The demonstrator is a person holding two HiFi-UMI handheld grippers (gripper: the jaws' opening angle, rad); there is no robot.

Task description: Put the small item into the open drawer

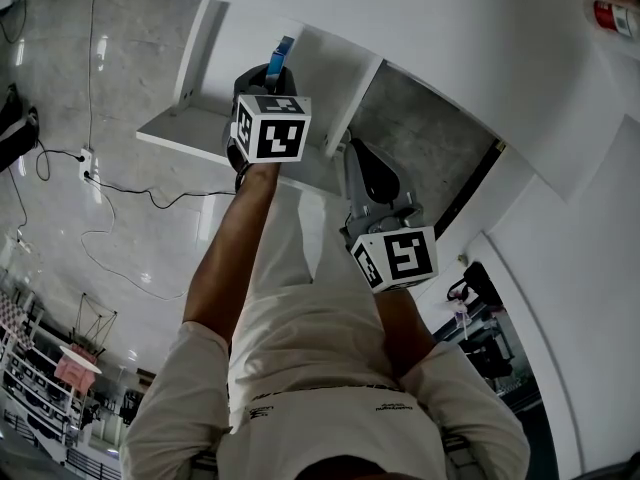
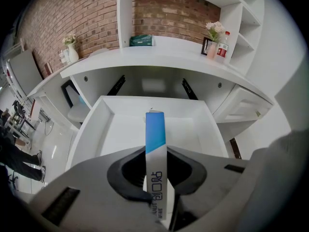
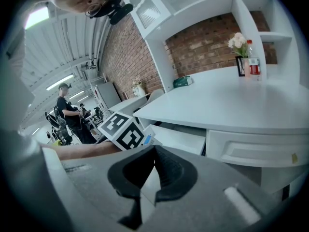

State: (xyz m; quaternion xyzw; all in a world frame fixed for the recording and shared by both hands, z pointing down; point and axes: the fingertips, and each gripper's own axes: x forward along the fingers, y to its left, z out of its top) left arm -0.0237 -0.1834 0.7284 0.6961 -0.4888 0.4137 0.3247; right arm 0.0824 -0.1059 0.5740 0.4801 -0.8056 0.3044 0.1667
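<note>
Blue-white slim box [image 2: 155, 127] is pinched in L gripper [image 2: 156, 151], end-first over open drawer [image 2: 120, 129] (white inside) for a clean drop; R gripper [image 3: 153, 151] closed, empty, aside.

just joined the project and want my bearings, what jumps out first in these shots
A slim blue-and-white box stands pinched in the left claw, with the open white drawer straight ahead of it under the desk. The right claw hangs off to the side, shut and empty. The brick wall behind the desk also catches the eye.
</note>
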